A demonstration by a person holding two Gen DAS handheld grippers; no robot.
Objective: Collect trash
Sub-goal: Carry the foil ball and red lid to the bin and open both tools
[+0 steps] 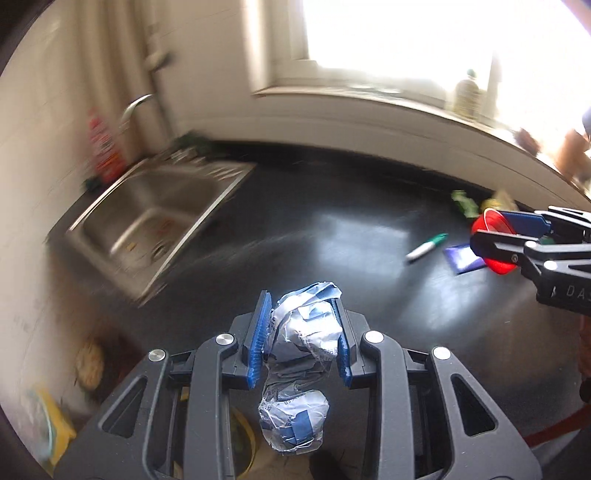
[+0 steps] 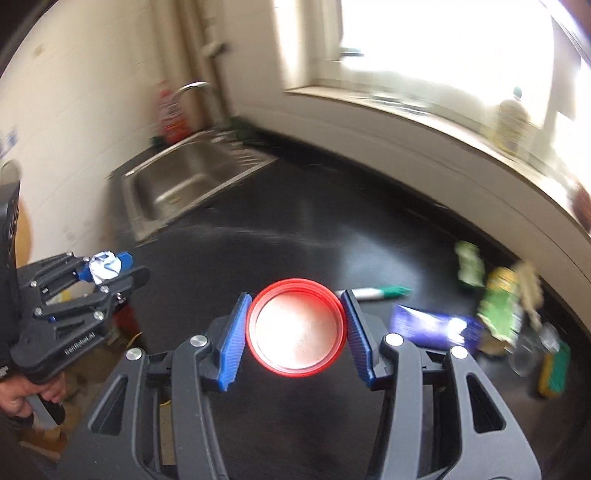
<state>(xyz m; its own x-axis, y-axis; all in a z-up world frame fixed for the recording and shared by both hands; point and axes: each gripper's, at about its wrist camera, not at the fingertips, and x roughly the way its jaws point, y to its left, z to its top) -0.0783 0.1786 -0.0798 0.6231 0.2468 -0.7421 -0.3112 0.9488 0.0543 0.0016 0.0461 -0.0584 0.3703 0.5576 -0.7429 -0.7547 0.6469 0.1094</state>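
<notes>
Where lettering shows at all in my left wrist view, I read only "DA" on the body of the right hand-held gripper (image 1: 493, 240) at the right edge; it clamps a red cup (image 1: 493, 227). My left hand-held gripper (image 1: 301, 336) is closed on a crumpled silver-and-blue wrapper (image 1: 304, 332), which hangs down between the blue pads. Beyond lies the black bench (image 1: 295, 229), glossy under a bright window (image 1: 388, 33), with a steel sink (image 1: 155, 218) far left and a blurred red bottle (image 1: 103, 147) behind it. A green-capped marker (image 1: 426, 247) and a purple packet (image 1: 463, 258) lie on the bench to the right.

From my right wrist view, "GenRobot.AI" reads on the left hand-held gripper (image 2: 107, 267), gripped by a hand (image 2: 22, 395) at the left. The red cup (image 2: 295, 328) sits mouth toward me, pressed between the pads. Marker (image 2: 380, 293), purple packet (image 2: 432, 326), green wrappers (image 2: 469, 264) and a sponge (image 2: 554, 369) crowd the bench's right side.
</notes>
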